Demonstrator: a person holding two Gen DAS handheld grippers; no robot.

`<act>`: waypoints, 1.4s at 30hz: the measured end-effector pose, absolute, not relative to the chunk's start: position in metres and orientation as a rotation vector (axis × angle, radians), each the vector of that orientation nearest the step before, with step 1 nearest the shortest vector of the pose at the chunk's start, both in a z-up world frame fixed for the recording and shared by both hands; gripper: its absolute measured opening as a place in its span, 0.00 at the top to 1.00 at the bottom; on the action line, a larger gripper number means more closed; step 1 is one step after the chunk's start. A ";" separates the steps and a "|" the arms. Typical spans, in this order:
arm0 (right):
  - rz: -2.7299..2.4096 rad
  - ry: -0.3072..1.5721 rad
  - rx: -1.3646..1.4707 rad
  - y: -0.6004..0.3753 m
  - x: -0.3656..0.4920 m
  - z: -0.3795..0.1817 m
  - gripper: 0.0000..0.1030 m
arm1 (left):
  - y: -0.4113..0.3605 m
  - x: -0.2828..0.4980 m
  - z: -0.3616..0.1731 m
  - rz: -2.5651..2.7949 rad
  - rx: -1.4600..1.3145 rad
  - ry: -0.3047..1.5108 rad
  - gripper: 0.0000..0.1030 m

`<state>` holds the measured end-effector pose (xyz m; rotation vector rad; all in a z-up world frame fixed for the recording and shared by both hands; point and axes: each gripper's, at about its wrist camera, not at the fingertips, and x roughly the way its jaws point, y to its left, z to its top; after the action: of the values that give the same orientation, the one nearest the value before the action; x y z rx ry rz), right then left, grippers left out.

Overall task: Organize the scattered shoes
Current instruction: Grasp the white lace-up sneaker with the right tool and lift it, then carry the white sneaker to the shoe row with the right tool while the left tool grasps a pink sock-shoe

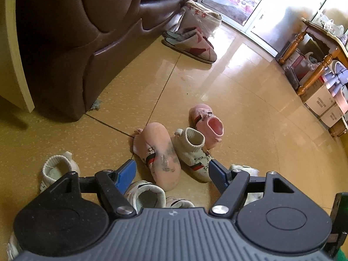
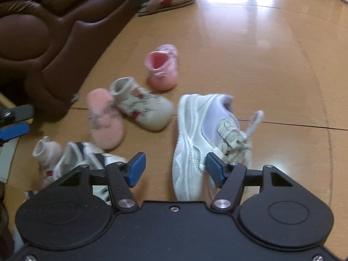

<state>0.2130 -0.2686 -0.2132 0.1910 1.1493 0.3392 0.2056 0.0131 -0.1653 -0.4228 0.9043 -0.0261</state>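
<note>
Small shoes lie scattered on the tan tile floor. My left gripper [image 1: 171, 171] hangs open above an overturned pink shoe [image 1: 161, 152] and a white knitted shoe [image 1: 195, 152]; neither pad touches them. A second pink shoe [image 1: 208, 124] stands upright behind. Another white knitted shoe [image 1: 56, 169] and a striped white sneaker [image 1: 148, 193] lie under the left gripper. My right gripper [image 2: 175, 166] is open over a white and lilac sneaker [image 2: 195, 130] lying on its side; its right finger overlaps the upper, and the left pad is clear of it.
A brown leather sofa [image 1: 76, 43] fills the left. A pair of slippers [image 1: 191, 43] and a bag [image 1: 200, 17] sit by its far end. At right stands a wooden table [image 1: 315, 76] with boxes [image 1: 322, 102] under it. Bare floor lies between the shoes and the table.
</note>
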 end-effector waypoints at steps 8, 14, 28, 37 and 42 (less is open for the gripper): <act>0.434 1.139 0.306 -0.261 0.202 -0.208 0.42 | 0.021 0.204 -0.168 -0.017 -0.422 0.903 0.29; 0.264 1.034 0.396 -0.295 0.216 -0.191 0.42 | 0.033 0.204 -0.181 0.028 -0.447 0.923 0.29; 0.103 1.144 0.363 -0.295 0.252 -0.226 0.64 | 0.038 0.214 -0.200 0.023 -0.470 0.942 0.29; 0.072 1.204 0.421 -0.297 0.254 -0.249 0.64 | 0.040 0.221 -0.217 0.014 -0.471 0.969 0.29; 0.063 1.225 0.453 -0.291 0.263 -0.264 0.63 | 0.035 0.230 -0.225 -0.013 -0.413 0.991 0.29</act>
<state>0.2626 -0.2915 -0.2638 0.4532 1.2254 0.0628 0.2301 0.0352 -0.2249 -0.4132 0.9906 -0.0133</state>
